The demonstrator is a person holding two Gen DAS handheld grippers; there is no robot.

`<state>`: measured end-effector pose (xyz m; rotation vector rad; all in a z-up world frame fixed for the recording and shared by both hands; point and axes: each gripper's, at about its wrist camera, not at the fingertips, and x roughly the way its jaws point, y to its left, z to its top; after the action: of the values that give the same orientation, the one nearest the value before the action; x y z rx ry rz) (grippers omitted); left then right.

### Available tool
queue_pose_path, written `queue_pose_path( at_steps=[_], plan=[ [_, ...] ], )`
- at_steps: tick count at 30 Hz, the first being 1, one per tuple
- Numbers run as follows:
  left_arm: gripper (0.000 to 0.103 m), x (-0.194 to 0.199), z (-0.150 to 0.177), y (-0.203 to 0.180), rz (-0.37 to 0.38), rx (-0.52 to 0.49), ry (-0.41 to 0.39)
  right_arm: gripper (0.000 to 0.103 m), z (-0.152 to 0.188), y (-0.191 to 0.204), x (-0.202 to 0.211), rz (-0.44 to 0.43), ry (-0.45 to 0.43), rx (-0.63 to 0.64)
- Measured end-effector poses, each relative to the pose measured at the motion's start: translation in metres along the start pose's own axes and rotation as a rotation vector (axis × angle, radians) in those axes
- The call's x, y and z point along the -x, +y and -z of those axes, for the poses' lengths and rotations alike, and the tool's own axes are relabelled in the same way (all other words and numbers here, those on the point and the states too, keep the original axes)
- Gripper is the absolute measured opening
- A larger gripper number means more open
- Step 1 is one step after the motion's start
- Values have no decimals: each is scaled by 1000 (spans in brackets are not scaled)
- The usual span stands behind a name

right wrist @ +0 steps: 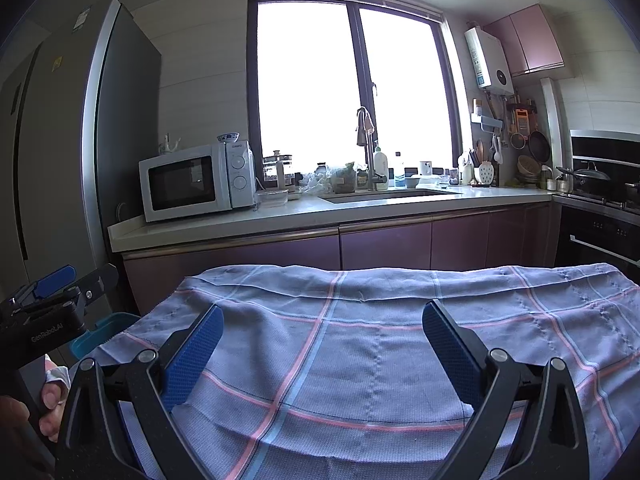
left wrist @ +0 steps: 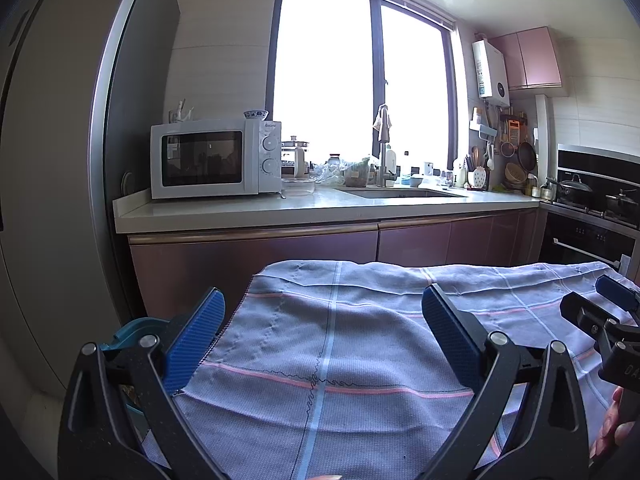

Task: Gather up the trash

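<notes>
Both the left gripper (left wrist: 322, 332) and the right gripper (right wrist: 322, 344) hang side by side over the checked cloth (right wrist: 360, 344) with jaws spread wide and nothing between them; no trash shows on the cloth, so I'd say the sensible move is to look about before closing on anything. A teal bin (right wrist: 102, 330) sits just past the cloth's left edge, the likely drop spot. The microwave (left wrist: 214, 158), sink (left wrist: 404, 193) and stove pots (left wrist: 576, 188) lie well apart across the counter (left wrist: 280, 212), nothing blocking.
</notes>
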<state>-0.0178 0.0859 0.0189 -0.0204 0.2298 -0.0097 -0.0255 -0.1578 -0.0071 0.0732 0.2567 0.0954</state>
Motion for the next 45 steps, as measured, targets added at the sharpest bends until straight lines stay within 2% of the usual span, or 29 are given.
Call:
queue_pose_path(
  at_steps=[45],
  plan=[
    [97, -3, -2, 2, 3, -5, 7, 96, 3, -4, -2, -1, 3, -7]
  ],
)
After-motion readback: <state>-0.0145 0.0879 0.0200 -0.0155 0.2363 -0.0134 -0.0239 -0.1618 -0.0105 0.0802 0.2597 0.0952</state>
